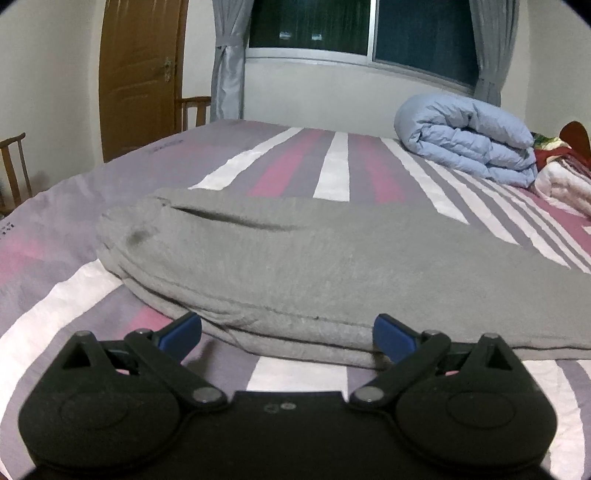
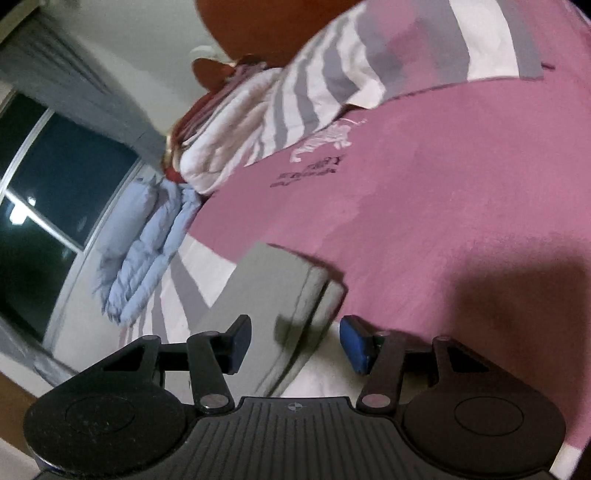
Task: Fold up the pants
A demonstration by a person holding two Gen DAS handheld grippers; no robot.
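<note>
Grey pants (image 1: 295,266) lie folded lengthwise on the striped bed cover (image 1: 332,166), stretching from the middle left to the right edge of the left wrist view. My left gripper (image 1: 287,338) is open, its blue fingertips (image 1: 183,332) low by the pants' near folded edge, touching nothing I can see. In the tilted right wrist view a grey end of the pants (image 2: 280,280) lies on the pink and striped cover (image 2: 443,184). My right gripper (image 2: 297,343) is open and empty, just above that end.
A rolled light blue duvet (image 1: 469,144) and a white and red quilt (image 1: 565,177) lie at the bed's far right. Wooden chairs (image 1: 14,166) and a door (image 1: 140,74) stand at the left, a dark window (image 1: 362,26) behind.
</note>
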